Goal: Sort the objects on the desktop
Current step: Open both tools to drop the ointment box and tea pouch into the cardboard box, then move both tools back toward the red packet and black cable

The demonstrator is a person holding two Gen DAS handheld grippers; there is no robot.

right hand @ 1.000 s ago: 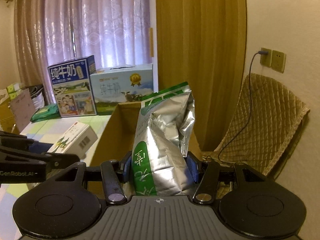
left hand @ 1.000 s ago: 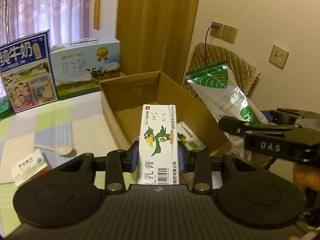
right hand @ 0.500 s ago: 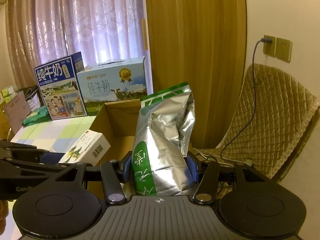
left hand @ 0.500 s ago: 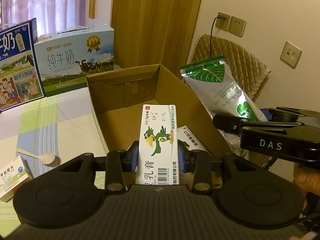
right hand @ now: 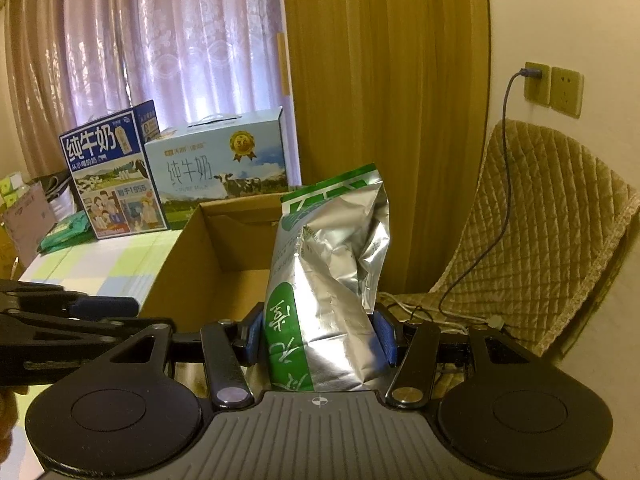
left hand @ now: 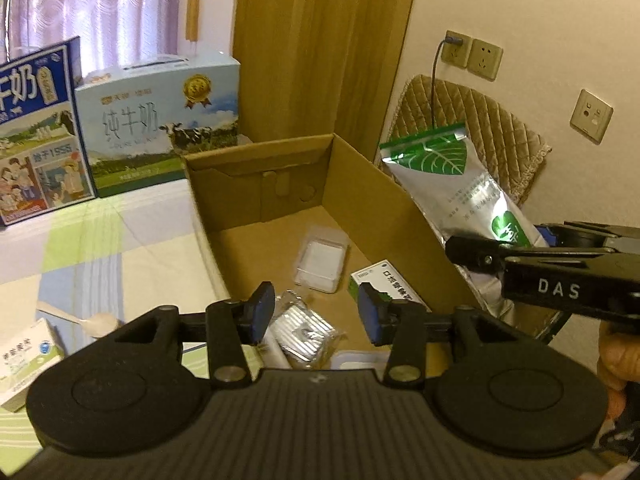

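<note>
An open cardboard box (left hand: 260, 156) stands on the checked tablecloth, and my left gripper (left hand: 316, 314) hangs open over its near end, nothing between the blue pads. Below the jaws lie a foil blister pack (left hand: 306, 330), a clear plastic case (left hand: 322, 260) and a green-and-white medicine box (left hand: 384, 284). My right gripper (right hand: 320, 336) is shut on a silver and green pouch (right hand: 328, 280), held upright by the cardboard box's (right hand: 188, 264) right wall. In the left wrist view the pouch (left hand: 452, 184) and right gripper (left hand: 560, 284) show at the right.
Two milk cartons (left hand: 160, 120) stand behind the box. A plastic spoon (left hand: 96, 322) and a small medicine box (left hand: 24, 360) lie on the cloth at the left. A quilted chair (right hand: 540, 240) with a charging cable (right hand: 492, 240) stands right of the box, by the wall.
My left gripper has opened and the white box with the parrot picture has left its jaws. Both grippers have moved closer over the cardboard box. The right one still holds the pouch.
</note>
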